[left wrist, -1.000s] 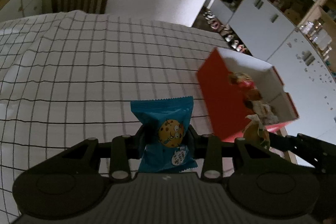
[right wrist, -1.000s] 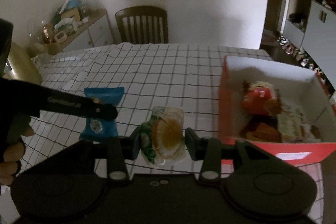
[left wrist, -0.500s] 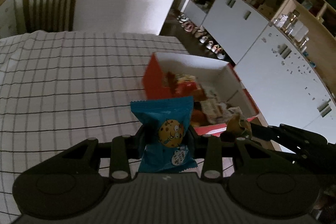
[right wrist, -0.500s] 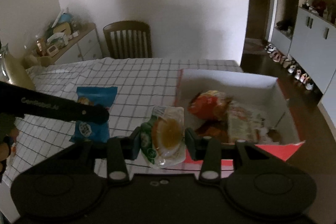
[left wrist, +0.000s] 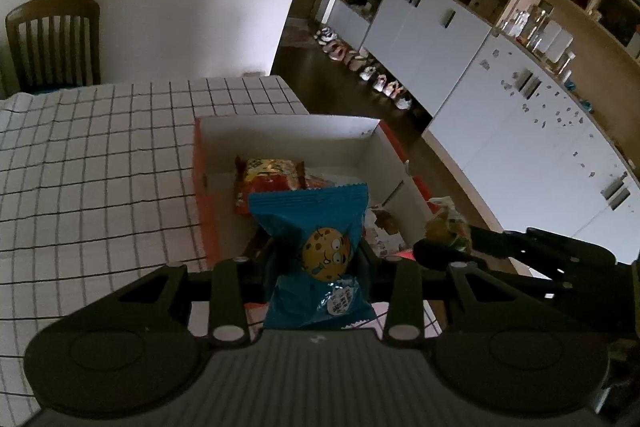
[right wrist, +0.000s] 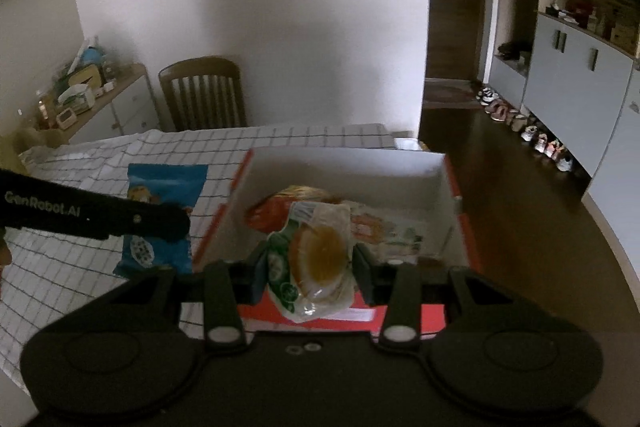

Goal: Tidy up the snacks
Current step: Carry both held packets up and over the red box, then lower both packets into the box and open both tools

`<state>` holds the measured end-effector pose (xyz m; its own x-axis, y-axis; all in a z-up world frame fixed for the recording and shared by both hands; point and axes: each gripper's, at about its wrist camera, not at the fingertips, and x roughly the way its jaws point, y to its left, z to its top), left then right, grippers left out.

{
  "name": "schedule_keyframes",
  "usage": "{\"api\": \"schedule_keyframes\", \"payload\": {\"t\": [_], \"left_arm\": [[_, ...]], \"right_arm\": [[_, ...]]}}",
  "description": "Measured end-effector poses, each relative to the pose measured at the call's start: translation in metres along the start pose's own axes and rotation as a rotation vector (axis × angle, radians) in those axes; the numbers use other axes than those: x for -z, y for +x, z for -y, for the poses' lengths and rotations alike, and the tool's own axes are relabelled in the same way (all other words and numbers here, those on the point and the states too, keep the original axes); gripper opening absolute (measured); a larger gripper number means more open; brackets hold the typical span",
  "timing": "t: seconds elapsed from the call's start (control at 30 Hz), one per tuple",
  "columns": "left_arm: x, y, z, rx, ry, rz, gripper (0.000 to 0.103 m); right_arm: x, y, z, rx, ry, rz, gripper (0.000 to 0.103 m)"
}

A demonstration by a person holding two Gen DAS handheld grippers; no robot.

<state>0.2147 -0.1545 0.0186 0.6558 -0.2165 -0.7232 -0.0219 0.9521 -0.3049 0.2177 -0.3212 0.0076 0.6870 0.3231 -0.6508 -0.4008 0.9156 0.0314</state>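
My left gripper (left wrist: pixel 316 255) is shut on a blue cookie packet (left wrist: pixel 316 227) and holds it above the near part of the red box (left wrist: pixel 280 135). My right gripper (right wrist: pixel 310 263) is shut on a clear packet with a yellow pastry (right wrist: pixel 316 259) above the near edge of the same red box (right wrist: pixel 344 163). The box has white inner walls and holds several snack packets, among them a red-orange one (left wrist: pixel 272 175). The left gripper and its blue packet (right wrist: pixel 160 215) show at the left of the right wrist view. The right gripper's pastry (left wrist: pixel 446 227) shows at the right of the left wrist view.
The box stands near the right edge of a table with a white checked cloth (left wrist: pixel 92 155). A wooden chair (right wrist: pixel 202 93) stands at the far end. A cluttered sideboard (right wrist: pixel 88 95) is at the far left. Grey cabinets (left wrist: pixel 520 99) and shoes (left wrist: pixel 360 63) line the floor to the right.
Both grippers have moved toward the red box with their packets. The box now lies right under and ahead of both.
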Motion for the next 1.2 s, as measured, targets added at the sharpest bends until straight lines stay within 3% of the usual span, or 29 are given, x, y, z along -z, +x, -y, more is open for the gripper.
{"api": "schedule_keyframes", "payload": {"t": [0.43, 0.77, 1.2], "left_arm": [[-0.028, 0.072, 0.022, -0.096, -0.03, -0.04, 0.038], [-0.058, 0.13, 0.039, -0.128, 0.025, -0.058, 0.038], [-0.051, 0.184, 0.066, -0.124, 0.147, -0.155, 0.038]], "right_arm": [[0.0, 0.055, 0.063, 0.053, 0.004, -0.043, 0.043], [0.001, 0.095, 0.067, 0.042, -0.028, -0.09, 0.043], [0.009, 0.121, 0.07, 0.034, -0.071, -0.162, 0.045]]}}
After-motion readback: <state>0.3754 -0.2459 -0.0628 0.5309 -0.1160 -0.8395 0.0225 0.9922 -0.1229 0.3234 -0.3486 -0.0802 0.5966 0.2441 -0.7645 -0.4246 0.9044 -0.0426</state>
